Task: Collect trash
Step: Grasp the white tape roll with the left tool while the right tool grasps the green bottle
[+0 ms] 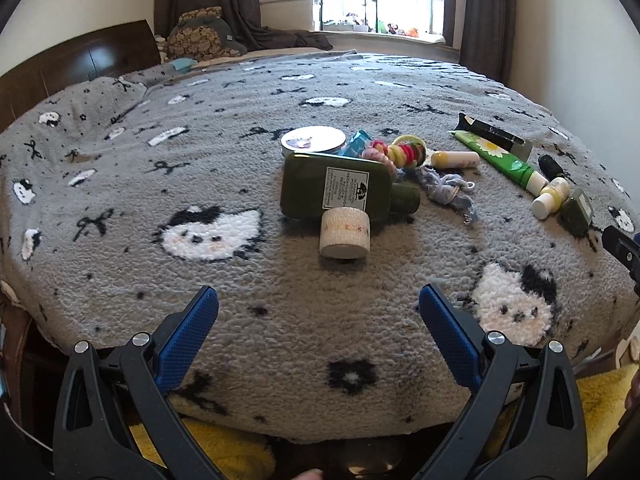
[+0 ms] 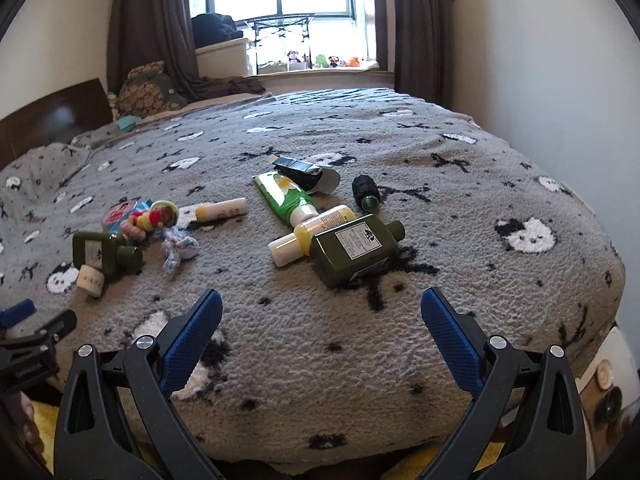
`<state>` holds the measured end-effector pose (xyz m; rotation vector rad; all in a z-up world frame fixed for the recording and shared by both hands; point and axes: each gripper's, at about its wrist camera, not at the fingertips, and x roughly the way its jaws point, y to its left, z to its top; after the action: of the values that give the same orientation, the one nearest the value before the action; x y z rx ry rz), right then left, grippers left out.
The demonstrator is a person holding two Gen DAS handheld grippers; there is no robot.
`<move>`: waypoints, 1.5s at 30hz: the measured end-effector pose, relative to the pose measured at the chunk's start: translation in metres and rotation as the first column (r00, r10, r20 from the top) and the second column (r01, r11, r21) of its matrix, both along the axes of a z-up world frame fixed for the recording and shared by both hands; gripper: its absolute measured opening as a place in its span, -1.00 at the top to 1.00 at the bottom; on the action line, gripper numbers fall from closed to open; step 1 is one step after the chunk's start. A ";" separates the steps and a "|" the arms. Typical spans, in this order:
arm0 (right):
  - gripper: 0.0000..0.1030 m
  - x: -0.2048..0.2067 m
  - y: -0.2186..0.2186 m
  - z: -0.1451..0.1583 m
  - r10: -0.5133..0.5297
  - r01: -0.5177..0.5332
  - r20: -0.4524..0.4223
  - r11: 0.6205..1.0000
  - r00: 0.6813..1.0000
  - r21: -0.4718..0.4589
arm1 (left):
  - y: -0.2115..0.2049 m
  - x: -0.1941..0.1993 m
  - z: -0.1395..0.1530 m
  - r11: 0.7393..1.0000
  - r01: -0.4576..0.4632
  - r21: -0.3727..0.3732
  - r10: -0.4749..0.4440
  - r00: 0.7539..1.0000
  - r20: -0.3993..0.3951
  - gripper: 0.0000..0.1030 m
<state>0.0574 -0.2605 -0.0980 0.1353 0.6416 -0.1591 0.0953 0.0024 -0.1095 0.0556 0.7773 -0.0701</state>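
Note:
Litter lies on a grey patterned blanket (image 1: 120, 184). In the left wrist view a large dark green bottle (image 1: 340, 192) lies on its side with a white tape roll (image 1: 344, 234) in front of it. My left gripper (image 1: 318, 300) is open and empty, short of the roll. In the right wrist view a second green bottle (image 2: 354, 248) lies beside a yellow and white bottle (image 2: 308, 234), a green tube (image 2: 286, 196), a torn black carton (image 2: 306, 174) and a small dark bottle (image 2: 365, 192). My right gripper (image 2: 322, 300) is open and empty, just short of that bottle.
A round tin (image 1: 313, 139), a blue packet (image 1: 356, 145), coloured hair ties (image 1: 400, 151), a small yellow-capped tube (image 1: 456, 159) and a grey-blue cloth knot (image 1: 448, 190) lie behind the large bottle. A wooden headboard (image 1: 80, 60) stands left. The bed's front edge is right under both grippers.

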 end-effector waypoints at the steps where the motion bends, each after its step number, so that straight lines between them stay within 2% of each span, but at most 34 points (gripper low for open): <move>1: -0.93 0.005 0.001 -0.003 0.000 0.000 -0.006 1.000 1.000 -0.003 | -0.001 0.004 -0.003 1.000 0.009 -0.015 -0.009 1.000 -0.009 -0.84; 10: -0.93 0.043 0.006 -0.030 -0.021 0.022 -0.059 1.000 0.998 0.012 | -0.005 0.027 -0.017 0.998 0.033 -0.045 -0.034 0.999 -0.019 -0.80; 12: -0.93 0.048 0.009 -0.035 -0.014 0.015 -0.068 1.000 0.998 0.006 | -0.005 0.032 -0.019 0.998 0.028 -0.057 -0.029 0.999 -0.023 -0.70; 20: -0.91 0.044 -0.011 -0.034 -0.055 0.056 -0.063 0.998 0.996 0.012 | -0.004 0.042 -0.023 0.998 0.037 -0.053 -0.038 0.999 -0.022 -0.51; 26: -0.73 0.046 -0.030 -0.035 -0.085 0.087 -0.063 0.996 0.994 0.032 | -0.004 0.048 -0.024 0.998 0.031 -0.060 -0.033 0.999 -0.018 -0.17; 30: -0.73 0.056 -0.034 -0.034 -0.070 0.072 -0.054 0.996 0.996 0.047 | -0.008 0.052 -0.023 0.998 0.037 -0.059 -0.038 0.999 -0.015 -0.04; 33: -0.73 0.068 -0.033 -0.033 -0.068 0.070 -0.064 0.997 0.996 0.024 | -0.014 0.055 -0.024 0.998 0.049 -0.043 -0.050 0.999 -0.018 0.10; 38: -0.72 0.083 -0.039 -0.038 -0.068 0.070 -0.091 0.997 0.994 0.017 | -0.012 0.057 -0.027 0.997 0.059 -0.053 -0.060 0.998 -0.024 0.21; 39: -0.71 0.084 -0.038 -0.039 -0.064 0.066 -0.094 0.998 0.994 0.017 | -0.010 0.057 -0.027 0.996 0.060 -0.062 -0.061 0.998 -0.024 0.24; 42: -0.44 0.083 -0.034 -0.043 -0.044 0.046 -0.096 0.999 0.994 0.015 | -0.007 0.059 -0.027 0.995 0.057 -0.085 -0.060 0.998 -0.025 0.37; 45: -0.44 0.082 -0.032 -0.041 -0.035 0.036 -0.089 0.999 0.995 0.009 | -0.001 0.060 -0.027 0.992 0.063 -0.110 -0.066 0.997 -0.026 0.40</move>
<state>0.1390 -0.2920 -0.1392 0.1502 0.7292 -0.1965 0.1550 0.0015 -0.1362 -0.0240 0.8004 -0.1751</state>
